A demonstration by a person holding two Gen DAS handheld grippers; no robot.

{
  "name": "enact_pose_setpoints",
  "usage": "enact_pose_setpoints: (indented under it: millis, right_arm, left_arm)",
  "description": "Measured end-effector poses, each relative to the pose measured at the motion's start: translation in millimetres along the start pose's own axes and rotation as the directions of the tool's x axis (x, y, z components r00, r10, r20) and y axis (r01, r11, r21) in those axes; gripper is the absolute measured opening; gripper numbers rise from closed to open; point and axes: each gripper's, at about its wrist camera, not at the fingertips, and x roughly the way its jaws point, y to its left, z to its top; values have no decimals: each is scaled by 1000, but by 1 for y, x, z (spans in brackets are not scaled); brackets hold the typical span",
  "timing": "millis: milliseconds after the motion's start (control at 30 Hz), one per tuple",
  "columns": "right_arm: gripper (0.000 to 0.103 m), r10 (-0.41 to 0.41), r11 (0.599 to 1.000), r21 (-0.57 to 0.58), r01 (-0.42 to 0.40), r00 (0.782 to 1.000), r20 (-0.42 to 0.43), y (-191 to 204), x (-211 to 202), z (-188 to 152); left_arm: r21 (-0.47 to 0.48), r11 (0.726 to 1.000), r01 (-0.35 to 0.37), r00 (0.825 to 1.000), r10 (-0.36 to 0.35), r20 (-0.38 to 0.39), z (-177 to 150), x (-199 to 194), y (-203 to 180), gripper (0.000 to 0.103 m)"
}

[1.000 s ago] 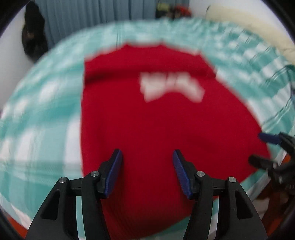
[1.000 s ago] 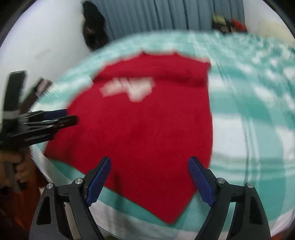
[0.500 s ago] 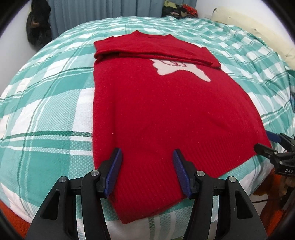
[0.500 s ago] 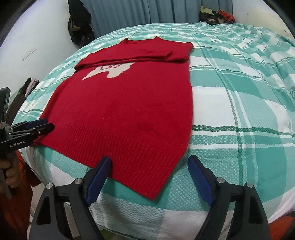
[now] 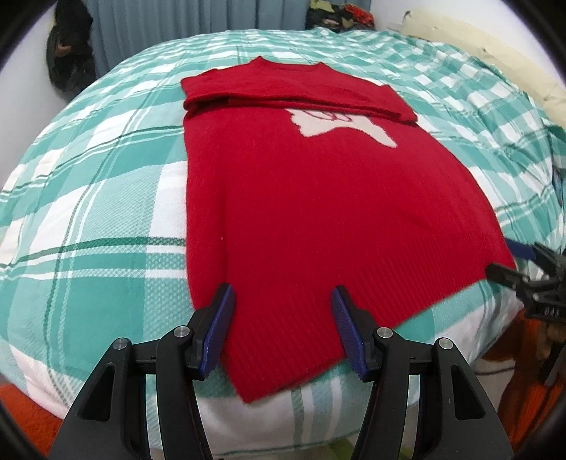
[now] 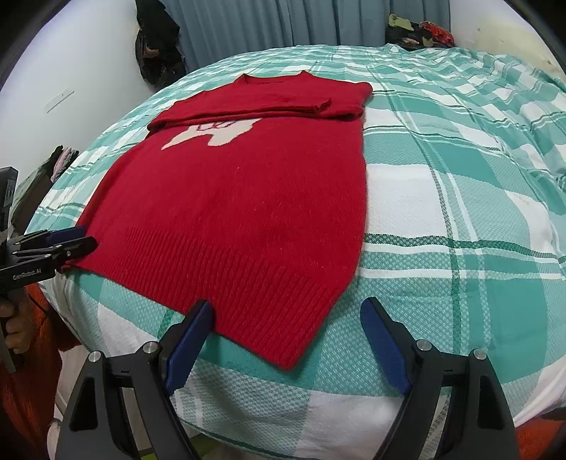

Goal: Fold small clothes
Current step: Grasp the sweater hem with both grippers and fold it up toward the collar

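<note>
One red knitted sweater (image 5: 318, 212) with a pale motif on the chest (image 5: 339, 124), spread flat on a bed under a teal-and-white checked blanket (image 5: 106, 198). Both sleeves folded across the upper part, forming a band just below the neckline (image 6: 269, 102). Ribbed hem (image 6: 247, 283) nearest the bed's front edge, its two corners pointing toward the cameras.

Left gripper (image 5: 283, 329): black frame, blue pads, jaws spread wide, holding nothing. Poised over the hem's left corner, pads to either side of the knit; contact with the fabric impossible to judge. Seen from the right wrist view at the left border (image 6: 67, 244), fingertips just beside the hem's corner, a hand visible below on its handle.

Right gripper (image 6: 286, 346): same build, jaws spread wider, holding nothing. Set near the hem's right corner, which lies between the two pads; blanket visible under the right-hand pad (image 6: 383, 346). Seen from the left wrist view at the right border (image 5: 513, 269), tips right at the hem's far corner.

Background: grey-blue curtain (image 6: 283, 24) behind the bed, dark bag hanging on the white wall (image 6: 159, 53), small heap of dark and red clothes at the bed's far end (image 6: 417, 32).
</note>
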Motion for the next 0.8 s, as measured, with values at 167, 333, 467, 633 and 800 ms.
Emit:
enact_pose_setpoints:
  millis: [167,333,467,633,800]
  right_arm:
    - [84,-30,999,32,31,999,-23,-14,-14,-5]
    - [84,33,988,147,-40,998,47,-34,-45,-11]
    - [84,256,935,232,-268,963,79,-43,-43,-3]
    - [69,349,884,326,-335,937,16,-50,-8,0]
    - [5,441,836,377,-400,897,-25,-58,1,0]
  left_arm:
    - [-46,998,-30,999,28,-45,-21,-22,20,60]
    - [-243,968,57,998,-61,-9,-34,-40,60,59]
    - [-363,896,256,965,-260,37,-21,-24,73,64]
    - [-351,870,345,932,-362,20,-5,-1,58,45]
    - [-358,861,361,917,-398,-34,-3,5,51,6]
